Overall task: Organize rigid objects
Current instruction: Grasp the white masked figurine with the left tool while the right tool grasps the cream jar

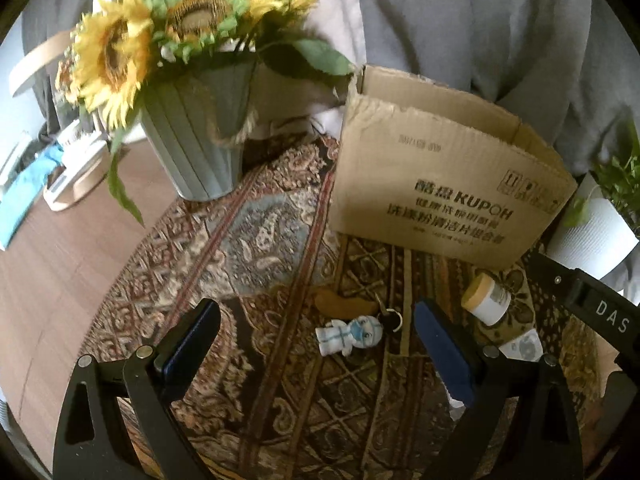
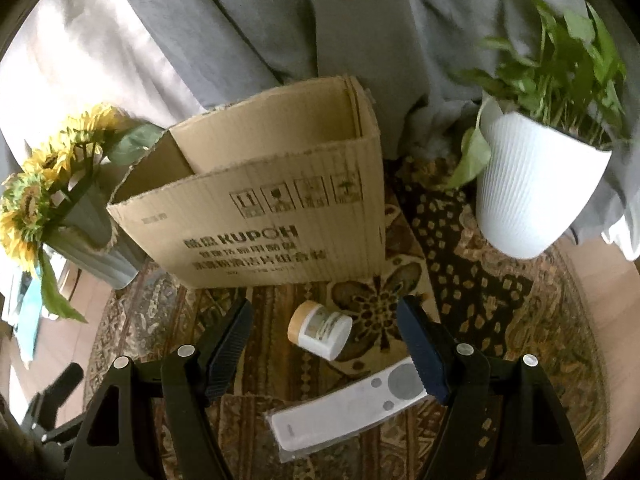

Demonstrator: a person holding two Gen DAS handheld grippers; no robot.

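Note:
An open cardboard box (image 1: 448,196) stands at the back of the patterned cloth; it also shows in the right wrist view (image 2: 260,216). A small white jar with a tan lid (image 1: 486,299) lies on its side in front of it, also in the right wrist view (image 2: 320,330). A white-and-blue doll keychain (image 1: 352,334) with keys and a brown piece lies between my left gripper's fingers, ahead of them. A white remote in a clear sleeve (image 2: 348,404) lies below the jar. My left gripper (image 1: 316,344) is open and empty. My right gripper (image 2: 324,352) is open and empty, above the jar and the remote.
A grey pot of sunflowers (image 1: 188,136) stands left of the box, also in the right wrist view (image 2: 80,224). A white ribbed pot with a green plant (image 2: 528,184) stands to the right. Grey curtains hang behind. Bare wooden tabletop (image 1: 72,240) lies left of the cloth.

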